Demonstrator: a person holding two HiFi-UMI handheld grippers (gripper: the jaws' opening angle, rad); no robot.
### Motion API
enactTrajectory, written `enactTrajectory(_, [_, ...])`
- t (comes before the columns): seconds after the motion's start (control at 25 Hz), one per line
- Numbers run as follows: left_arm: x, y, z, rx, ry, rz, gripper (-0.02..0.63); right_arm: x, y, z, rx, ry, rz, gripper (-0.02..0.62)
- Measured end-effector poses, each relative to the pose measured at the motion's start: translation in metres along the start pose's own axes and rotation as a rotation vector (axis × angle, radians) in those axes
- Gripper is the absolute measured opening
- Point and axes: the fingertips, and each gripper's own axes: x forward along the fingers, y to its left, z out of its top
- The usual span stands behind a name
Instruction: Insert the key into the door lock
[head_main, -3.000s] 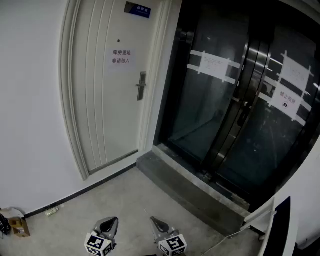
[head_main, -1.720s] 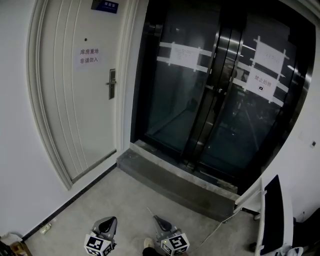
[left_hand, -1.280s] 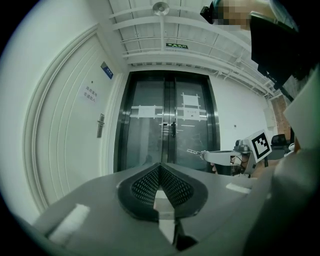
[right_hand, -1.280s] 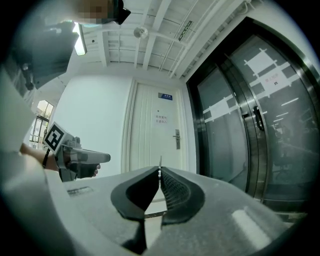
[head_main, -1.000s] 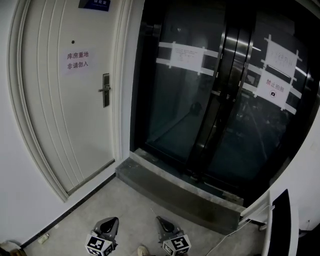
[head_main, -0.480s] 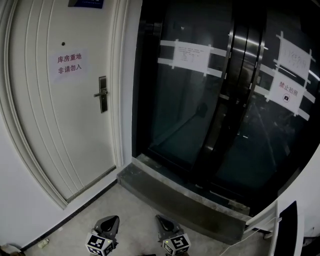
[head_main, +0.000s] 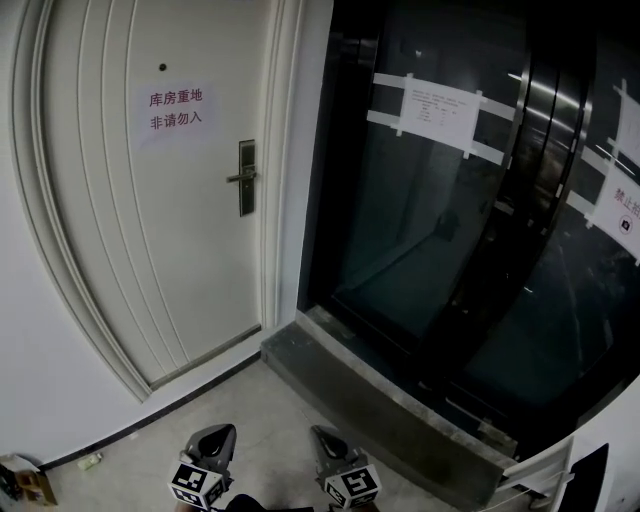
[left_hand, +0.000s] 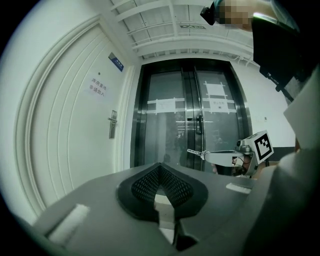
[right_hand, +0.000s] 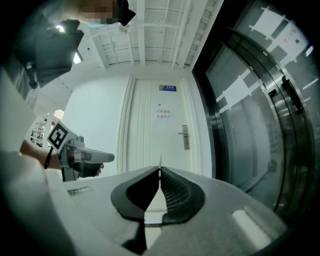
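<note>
Key (left_hand: 194, 151), seemingly a thin silver blade, pokes from the clamped right claw (right_hand: 160, 170); left claw (left_hand: 160, 166) closed, empty

The right gripper (right_hand: 160, 172) points level toward a white panelled door (right_hand: 150, 140). Its jaws are pressed together on a key (right_hand: 160, 161), seen edge-on as a thin sliver poking out past their tips. A metal lock plate (right_hand: 185, 137) with a lever handle sits on the door, a little right of the key and well apart from it. A paper notice (right_hand: 163, 115) hangs higher up. At left, a hand (right_hand: 85, 171) holds the left gripper (right_hand: 111, 157), its jaws together. Dark glass doors (right_hand: 250, 120) fill the right side.
</note>
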Motion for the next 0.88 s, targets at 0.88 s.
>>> enactTrajectory(0.88, [0.066,0.177,0.017,-0.031,0.0,0.078,0.002,0.197,0.013,0.019,-0.031,0.02,0.103,0.011])
